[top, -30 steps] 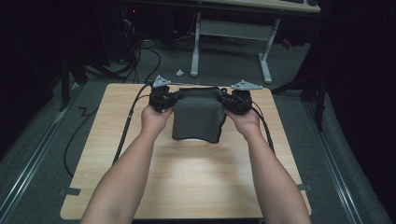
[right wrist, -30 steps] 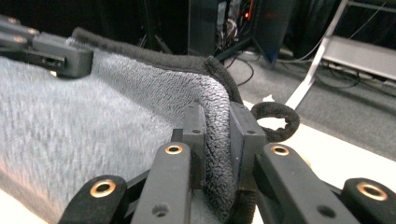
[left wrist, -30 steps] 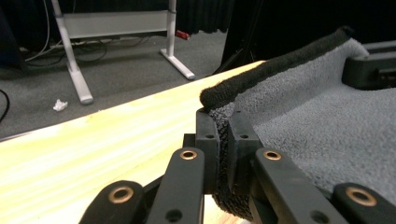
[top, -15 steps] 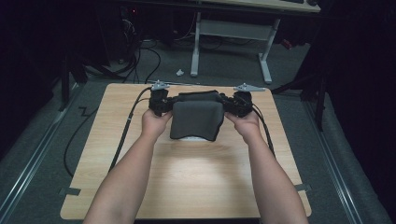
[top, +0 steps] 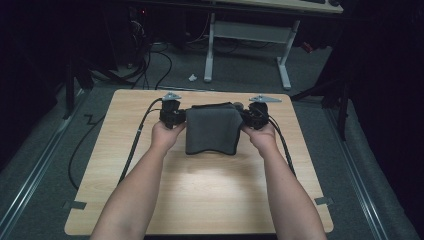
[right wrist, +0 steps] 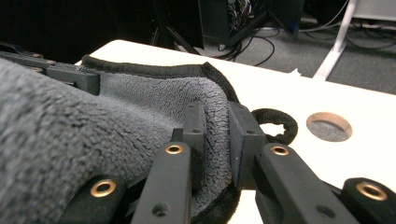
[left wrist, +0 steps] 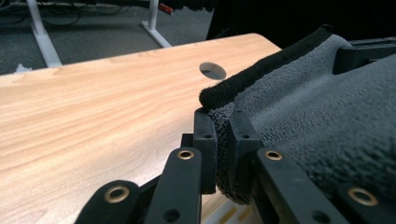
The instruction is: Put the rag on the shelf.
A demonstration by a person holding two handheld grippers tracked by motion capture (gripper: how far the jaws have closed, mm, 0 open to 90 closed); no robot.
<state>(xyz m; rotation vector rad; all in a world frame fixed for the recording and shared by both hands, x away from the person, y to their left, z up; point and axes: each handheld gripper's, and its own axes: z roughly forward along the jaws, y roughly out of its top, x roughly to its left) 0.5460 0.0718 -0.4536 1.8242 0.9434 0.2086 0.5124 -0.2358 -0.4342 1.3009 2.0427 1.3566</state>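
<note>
A dark grey towel (top: 212, 130) hangs stretched between my two grippers over the far half of the wooden table (top: 210, 195). My left gripper (top: 184, 116) is shut on the towel's left upper corner; in the left gripper view its jaws (left wrist: 222, 140) pinch the terry cloth (left wrist: 317, 112) just under the black hem. My right gripper (top: 243, 115) is shut on the right upper corner, and its jaws (right wrist: 215, 133) clamp the folded edge of the towel (right wrist: 70, 135). A black hanging loop (right wrist: 276, 126) trails from that corner onto the table.
A round cable hole (right wrist: 329, 126) is cut into the tabletop near the far edge behind the towel. Black cables (top: 135, 145) run from the grippers across the table. A white desk frame (top: 245, 37) stands on the floor beyond.
Both hands have sunk a little toward the table with the towel still stretched between them. The grips look the same.
</note>
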